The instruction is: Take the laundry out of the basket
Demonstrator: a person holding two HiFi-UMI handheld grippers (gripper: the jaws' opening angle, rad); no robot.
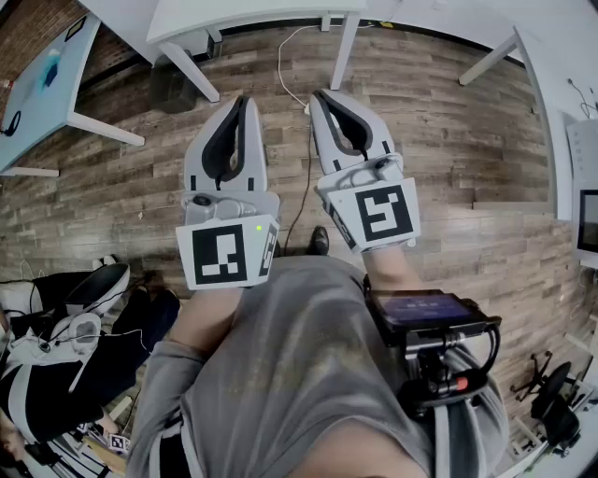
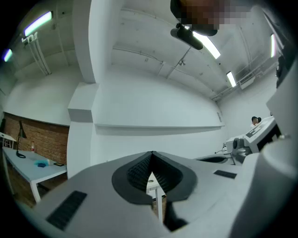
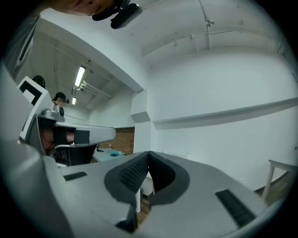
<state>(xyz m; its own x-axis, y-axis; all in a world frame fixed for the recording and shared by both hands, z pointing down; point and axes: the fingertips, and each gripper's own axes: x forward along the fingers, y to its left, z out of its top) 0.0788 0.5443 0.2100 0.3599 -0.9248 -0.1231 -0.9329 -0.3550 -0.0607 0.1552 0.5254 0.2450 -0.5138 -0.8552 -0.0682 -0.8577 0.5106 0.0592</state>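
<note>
Nearest the camera in the head view is the person's grey shirt (image 1: 308,373), with a dark screen unit (image 1: 430,313) strapped at the lower right of the frame. Just beyond, both grippers are held out side by side, roughly level, over bare wooden floor (image 1: 448,187). The left gripper (image 1: 241,99) has its jaws together at the tips with nothing between them, as its own view confirms (image 2: 152,155). The right gripper (image 1: 320,93) is likewise closed and empty (image 3: 149,155). A heap of black and white gear (image 1: 65,327) lies at the lower left; none of it reads as a basket. Farther off, a pale worktop (image 1: 47,84) stands at the upper left and a white table (image 1: 252,19) at the top edge. Neither basket nor laundry appears in any view, so their position cannot be stated. Judgement: the task has not begun and this is a ready stance. The next move calls for bringing the basket into view, parting one pair of jaws, and lowering onto a garment.
</note>
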